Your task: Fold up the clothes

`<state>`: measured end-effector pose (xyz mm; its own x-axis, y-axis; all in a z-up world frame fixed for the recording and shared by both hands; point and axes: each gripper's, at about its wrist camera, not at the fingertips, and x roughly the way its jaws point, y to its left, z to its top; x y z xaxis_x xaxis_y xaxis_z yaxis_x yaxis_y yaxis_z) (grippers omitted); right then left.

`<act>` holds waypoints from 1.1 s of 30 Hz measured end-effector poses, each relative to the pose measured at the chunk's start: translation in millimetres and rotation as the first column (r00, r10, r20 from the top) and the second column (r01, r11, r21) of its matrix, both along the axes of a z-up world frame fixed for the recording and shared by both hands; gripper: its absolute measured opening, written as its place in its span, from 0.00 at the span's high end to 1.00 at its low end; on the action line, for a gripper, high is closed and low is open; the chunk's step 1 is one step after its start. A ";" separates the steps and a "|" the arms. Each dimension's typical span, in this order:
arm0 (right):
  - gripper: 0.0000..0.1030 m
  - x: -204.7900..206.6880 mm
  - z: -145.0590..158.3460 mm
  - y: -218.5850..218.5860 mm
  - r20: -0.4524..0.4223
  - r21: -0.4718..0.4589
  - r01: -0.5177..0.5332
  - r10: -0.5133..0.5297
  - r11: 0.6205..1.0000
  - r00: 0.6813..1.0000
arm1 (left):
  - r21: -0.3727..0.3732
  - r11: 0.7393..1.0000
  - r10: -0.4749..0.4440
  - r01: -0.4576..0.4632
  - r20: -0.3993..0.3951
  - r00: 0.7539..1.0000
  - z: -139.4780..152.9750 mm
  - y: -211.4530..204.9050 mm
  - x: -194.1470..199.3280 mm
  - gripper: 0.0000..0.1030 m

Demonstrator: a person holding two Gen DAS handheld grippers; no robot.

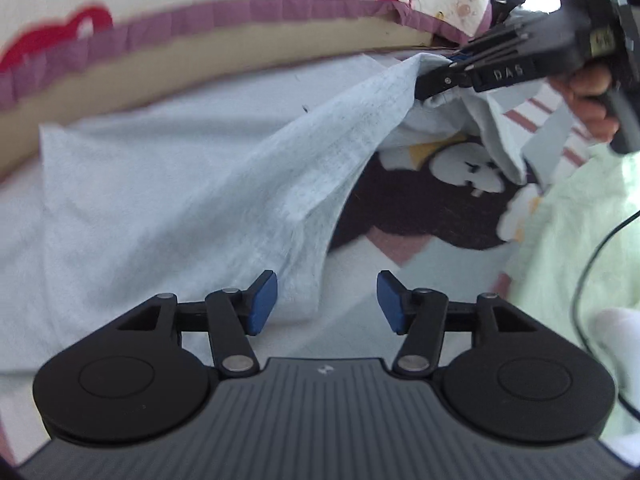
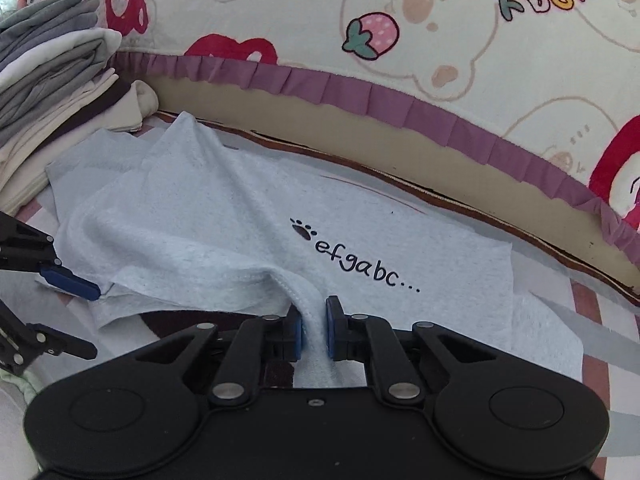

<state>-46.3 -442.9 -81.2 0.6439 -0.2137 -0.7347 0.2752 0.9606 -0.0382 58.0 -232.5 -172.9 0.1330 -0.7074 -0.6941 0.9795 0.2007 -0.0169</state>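
The pale blue garment (image 2: 224, 216) lay spread on a patterned bed surface (image 1: 404, 208), alongside a cartoon-print cushion (image 2: 460, 32) with a purple ruffled trim (image 2: 360, 96).

Right wrist view: the right gripper (image 2: 314, 330) had its blue-padded fingers (image 2: 333, 328) pinching a stitched edge of the garment, which rose as a ridge toward the far corner. This view alone showed the black print on the cloth, a paw mark (image 2: 303, 230) followed by the lettering "efgabc..." (image 2: 366, 270). It alone also showed a stack of folded clothes (image 2: 52, 80) at the upper left, just beside the garment's far edge. The left gripper's blue pad appeared at the left margin, touching the cloth edge.

Left wrist view: the left gripper (image 1: 326, 304) had its fingers (image 1: 262, 304) spread apart and held nothing; the left pad lay against the garment's lower edge. This view alone showed the right gripper from outside, with a hand (image 1: 592, 96) on its handle, lifting a fold of cloth clear of the bed. Beneath the raised fold a dark cartoon figure (image 1: 424, 200) on the bed cover was exposed. A black cable (image 1: 588, 276) ran along the right margin.
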 end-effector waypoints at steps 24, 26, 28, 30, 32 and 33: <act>0.47 32.4 -32.1 -71.0 -0.034 0.284 0.069 -0.062 0.956 0.998 | -0.045 0.985 0.170 -0.165 0.158 0.973 -30.6 -57.2 53.4 0.87; 0.42 23.9 -27.0 -56.0 -0.034 0.238 0.017 -0.009 0.971 0.999 | -0.051 0.985 0.170 -0.165 0.139 0.976 -30.9 -54.5 56.4 0.87; 0.41 17.7 -25.0 -37.5 -0.056 0.119 -0.031 0.037 0.992 0.998 | -0.058 0.985 0.171 -0.165 0.120 0.978 -31.1 -51.8 59.4 0.85; 0.41 17.2 -30.0 -21.4 -0.114 -0.040 -0.070 0.065 0.997 0.991 | -0.064 0.984 0.171 -0.165 0.101 0.980 -31.3 -49.1 62.4 0.84; 0.43 21.0 -42.7 -12.5 -0.185 -0.175 -0.100 0.067 0.980 0.980 | -0.071 0.984 0.171 -0.166 0.081 0.982 -31.6 -46.4 65.3 0.84; 0.47 22.8 -47.4 -13.3 -0.195 -0.199 -0.097 0.058 0.975 0.979 | -0.074 0.983 0.171 -0.166 0.072 0.983 -31.7 -45.0 66.8 0.83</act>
<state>-23.5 -456.2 -128.6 0.5202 -0.3285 -0.7883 0.1696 0.9444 -0.2816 124.9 -277.5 -204.6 0.3060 -0.7149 -0.6287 0.9305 0.3643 0.0387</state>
